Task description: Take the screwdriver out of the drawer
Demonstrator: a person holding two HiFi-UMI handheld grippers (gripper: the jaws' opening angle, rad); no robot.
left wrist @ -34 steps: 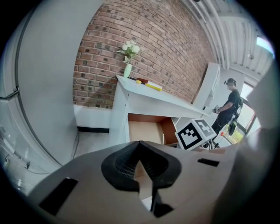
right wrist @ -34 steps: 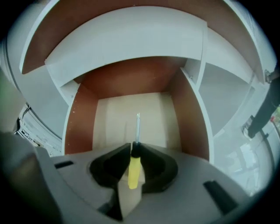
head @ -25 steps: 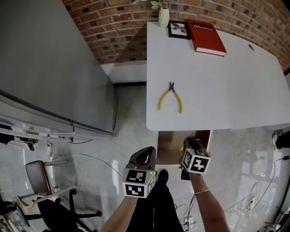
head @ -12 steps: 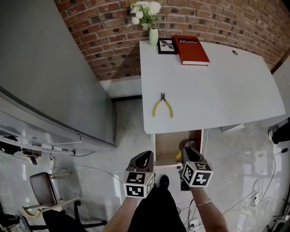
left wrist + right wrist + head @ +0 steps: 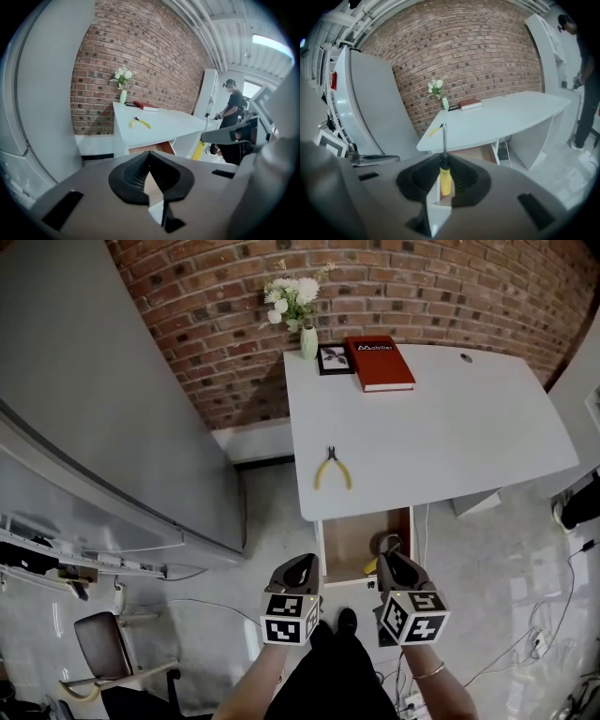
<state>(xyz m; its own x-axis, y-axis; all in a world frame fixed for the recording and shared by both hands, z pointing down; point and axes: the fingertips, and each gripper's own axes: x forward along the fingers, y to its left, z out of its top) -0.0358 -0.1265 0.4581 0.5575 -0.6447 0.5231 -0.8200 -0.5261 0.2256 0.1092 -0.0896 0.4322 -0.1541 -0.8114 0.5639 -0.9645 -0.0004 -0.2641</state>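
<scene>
The screwdriver (image 5: 445, 180), with a yellow handle and a thin steel shaft, stands up between my right gripper's (image 5: 444, 161) jaws, which are shut on its handle. In the head view that gripper (image 5: 392, 557) hovers over the front edge of the open wooden drawer (image 5: 349, 542), with a bit of yellow handle (image 5: 371, 565) showing beside it. The drawer hangs under a white table (image 5: 441, 437). My left gripper (image 5: 302, 566) is held left of the drawer front. Its pads (image 5: 133, 173) meet at the tip with nothing between them.
Yellow-handled pliers (image 5: 332, 468) lie near the table's front left. A red book (image 5: 379, 362), a framed picture (image 5: 332, 358) and a vase of flowers (image 5: 302, 320) stand at the back by the brick wall. A grey cabinet (image 5: 112, 409) stands left, with a chair (image 5: 112, 652) below it. A person (image 5: 232, 112) stands far right.
Both grippers have risen, the right one more, lifting the screwdriver up from inside the drawer. The table now looks farther away, and more of the wall shows.
</scene>
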